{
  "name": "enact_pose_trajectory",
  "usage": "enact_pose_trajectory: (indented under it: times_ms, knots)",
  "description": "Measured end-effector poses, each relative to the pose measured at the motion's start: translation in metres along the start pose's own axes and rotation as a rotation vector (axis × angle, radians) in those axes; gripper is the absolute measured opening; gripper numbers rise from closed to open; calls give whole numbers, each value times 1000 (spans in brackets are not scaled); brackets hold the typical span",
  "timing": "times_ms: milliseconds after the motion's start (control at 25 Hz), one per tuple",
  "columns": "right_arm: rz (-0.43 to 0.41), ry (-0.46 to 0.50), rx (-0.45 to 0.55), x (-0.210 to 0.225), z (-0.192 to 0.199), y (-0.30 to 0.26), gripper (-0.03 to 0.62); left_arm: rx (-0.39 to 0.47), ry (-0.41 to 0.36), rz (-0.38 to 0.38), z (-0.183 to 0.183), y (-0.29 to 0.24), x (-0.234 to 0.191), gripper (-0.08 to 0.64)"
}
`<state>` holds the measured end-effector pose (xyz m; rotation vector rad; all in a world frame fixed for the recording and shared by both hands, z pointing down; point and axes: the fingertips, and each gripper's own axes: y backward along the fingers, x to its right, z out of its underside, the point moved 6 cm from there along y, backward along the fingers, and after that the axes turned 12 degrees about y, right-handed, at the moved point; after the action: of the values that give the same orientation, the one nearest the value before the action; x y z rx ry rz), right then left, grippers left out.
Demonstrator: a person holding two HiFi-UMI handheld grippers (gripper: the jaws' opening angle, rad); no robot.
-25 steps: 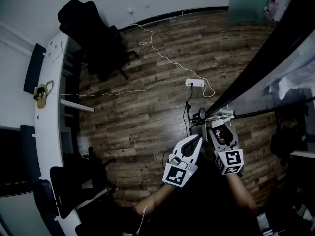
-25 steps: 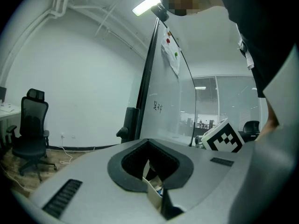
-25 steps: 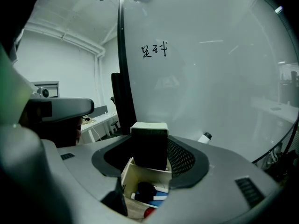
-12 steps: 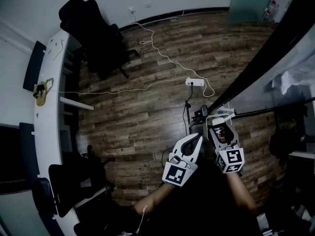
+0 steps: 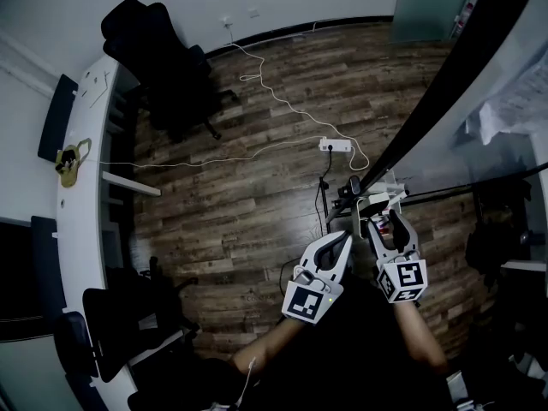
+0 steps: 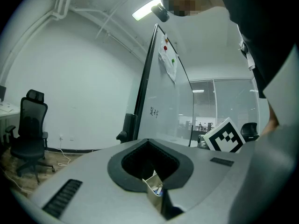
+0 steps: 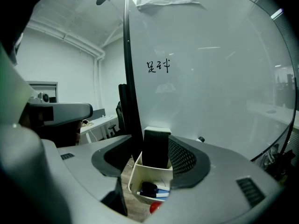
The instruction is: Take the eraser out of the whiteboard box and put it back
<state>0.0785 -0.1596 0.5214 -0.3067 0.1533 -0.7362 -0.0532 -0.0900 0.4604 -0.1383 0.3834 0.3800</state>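
Your right hand-held gripper (image 5: 390, 223) is released. Its jaws stand wide apart on either side of the box (image 7: 136, 175), and the eraser (image 7: 156, 148) stands between them. A clear gap shows between the eraser's left side and the jaw there, so nothing is clamped.

The eraser is in the box. It stands upright at the box's far end, the end nearest the whiteboard (image 7: 215, 78), and its dark body rises well above the box's rim.

The box is white and open on top. At its near end lie the markers (image 7: 154, 191), down low inside. One has a black cap and one is blue, and both lie across the bottom in front of the eraser.

Your left hand-held gripper (image 5: 341, 243) is clenched on nothing, with its jaws meeting at the tips. In the head view it sits just left of the box, beside the right one. In the left gripper view a corner of the box shows low between the jaws, with a bit of blue marker in it.
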Motion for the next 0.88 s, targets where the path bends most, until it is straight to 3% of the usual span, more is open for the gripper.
enact_pose_trajectory:
  times_ms: [280, 400, 480, 880]
  knots:
    - [26, -22, 35, -7, -3, 17, 233, 18, -10, 19, -3, 13, 6, 6]
    - [74, -30, 52, -10, -5, 28, 59, 22, -17, 26, -4, 22, 9, 6]
    - [79, -39, 58, -15, -6, 34, 29, 28, -21, 30, -6, 29, 10, 6]
    - [77, -81, 106, -61, -14, 71, 15, 56, -36, 63, -12, 82, 16, 6]
